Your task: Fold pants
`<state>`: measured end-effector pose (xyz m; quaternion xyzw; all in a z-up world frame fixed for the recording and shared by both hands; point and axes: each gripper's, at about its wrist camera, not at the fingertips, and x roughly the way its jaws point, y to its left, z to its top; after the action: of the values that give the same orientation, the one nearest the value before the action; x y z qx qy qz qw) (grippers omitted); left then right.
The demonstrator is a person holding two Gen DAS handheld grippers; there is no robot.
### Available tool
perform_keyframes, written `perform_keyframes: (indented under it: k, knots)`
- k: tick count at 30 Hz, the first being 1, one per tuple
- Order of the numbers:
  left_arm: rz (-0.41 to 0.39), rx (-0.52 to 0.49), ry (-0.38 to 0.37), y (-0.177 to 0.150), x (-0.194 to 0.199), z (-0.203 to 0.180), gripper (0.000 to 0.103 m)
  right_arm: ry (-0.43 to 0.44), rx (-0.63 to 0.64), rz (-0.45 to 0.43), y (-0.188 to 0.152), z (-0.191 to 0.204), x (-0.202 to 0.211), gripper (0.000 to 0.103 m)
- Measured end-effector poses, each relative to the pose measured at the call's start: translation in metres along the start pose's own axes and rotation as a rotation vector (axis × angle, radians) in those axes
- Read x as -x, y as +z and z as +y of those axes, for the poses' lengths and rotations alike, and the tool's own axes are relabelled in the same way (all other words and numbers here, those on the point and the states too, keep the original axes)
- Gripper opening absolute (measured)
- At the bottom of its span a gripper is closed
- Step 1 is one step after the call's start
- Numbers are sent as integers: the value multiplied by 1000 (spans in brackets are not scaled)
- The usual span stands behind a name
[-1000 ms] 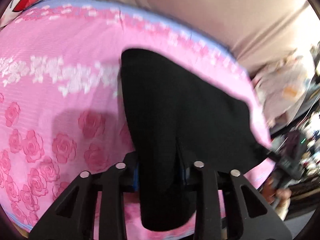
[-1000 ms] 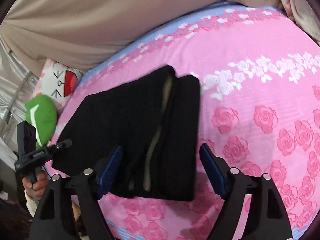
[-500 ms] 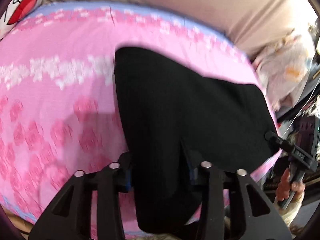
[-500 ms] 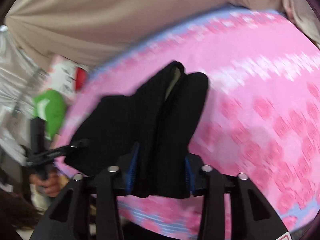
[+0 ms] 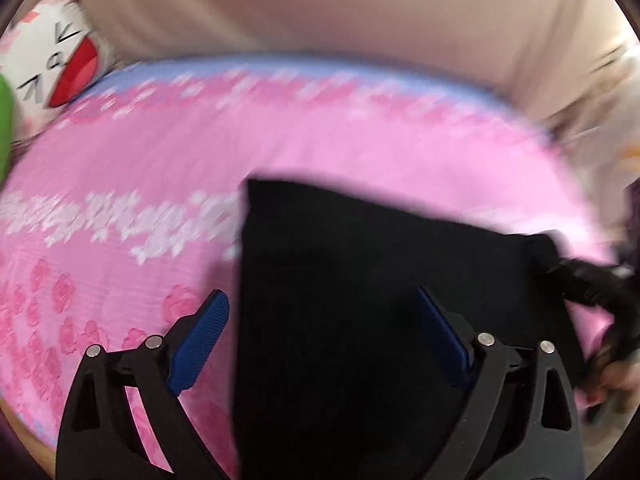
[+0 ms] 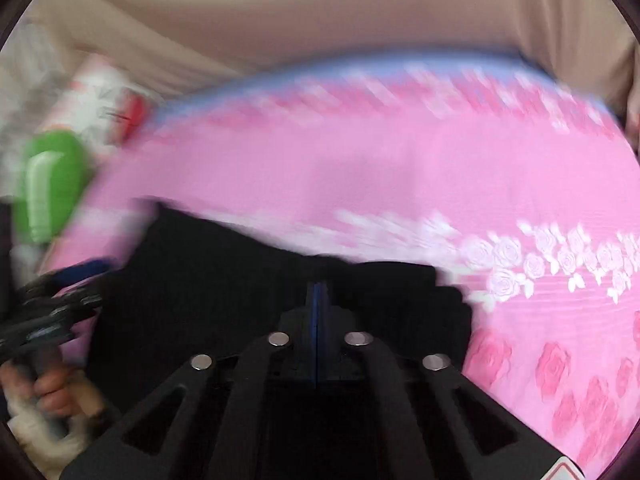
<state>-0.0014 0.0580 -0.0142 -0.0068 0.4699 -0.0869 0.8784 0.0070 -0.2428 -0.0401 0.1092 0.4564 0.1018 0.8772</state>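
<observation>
No brand, label or readable word showed anywhere; the only marks were black strokes like whiskers and a red patch printed on a white plush cushion (image 5: 52,68) at the far left of the left wrist view, with a bright green cushion (image 5: 5,128) at the frame's edge beside it. Both lay at the head of the pink bedspread printed with roses and white flowers (image 5: 120,184), whose far border was pale blue, and a beige curtain (image 5: 320,12) hung behind it.

The folded black fabric pants (image 5: 360,300) lay flat on the bedspread, towards its near edge. The left gripper (image 5: 320,328) stood over the pants with its jaws opening wide; its blue ribbed pads (image 5: 200,336) were clear of the cloth on either side, so the fabric sat between them unpressed. At the right rim of that view the right gripper (image 5: 588,280) appeared as a dark blur above a hand (image 5: 616,376).

In the right wrist view everything was smeared by motion. The left gripper (image 6: 52,300) and the hand holding it (image 6: 52,392) showed at the left, below the green cushion (image 6: 52,184). In the middle, the right gripper (image 6: 318,304) had its blue pads pressed flat together over the black pants (image 6: 200,300); no cloth could be made out between them.
</observation>
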Motion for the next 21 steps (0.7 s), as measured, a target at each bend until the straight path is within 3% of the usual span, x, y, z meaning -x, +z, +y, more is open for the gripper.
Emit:
perform_keyframes:
  k: [2, 4, 6, 7, 8, 10, 13, 15, 17, 19, 20, 21]
  knots:
    - [16, 30, -30, 0, -12, 5, 93, 43, -117, -18, 7, -15, 10, 0]
    - [-5, 31, -26, 1, -3, 8, 93, -30, -46, -107, 5, 11, 44, 8]
    - [-23, 5, 3, 0, 3, 6, 93, 25, -11, -128, -8, 27, 63, 10]
    - [-19, -2, 9, -1, 4, 4, 93, 50, 6, -124, -14, 33, 65, 10]
    - [-19, 0, 11, 0, 5, 3, 92, 24, 43, -98, -23, 38, 57, 9]
    - [-20, -5, 12, -2, 6, 0, 92, -85, 58, -19, -36, 28, 32, 0]
    - [-19, -16, 20, -4, 12, -1, 92, -28, -13, -48, -41, 28, 51, 7]
    - [-25, -26, 26, -6, 17, -2, 92, 20, 45, -107, -48, 44, 80, 11]
    - [-27, -31, 32, -9, 21, -3, 92, 63, 87, -80, -60, 53, 88, 11]
    - [-25, -32, 32, -11, 24, -4, 92, 3, 115, -19, -76, 48, 76, 11]
    - [-22, -33, 35, -13, 25, -5, 92, -57, 111, 28, -82, 40, 62, 1]
    - [-20, -36, 38, -14, 26, -5, 92, -22, 68, 20, -85, 33, 62, 1]
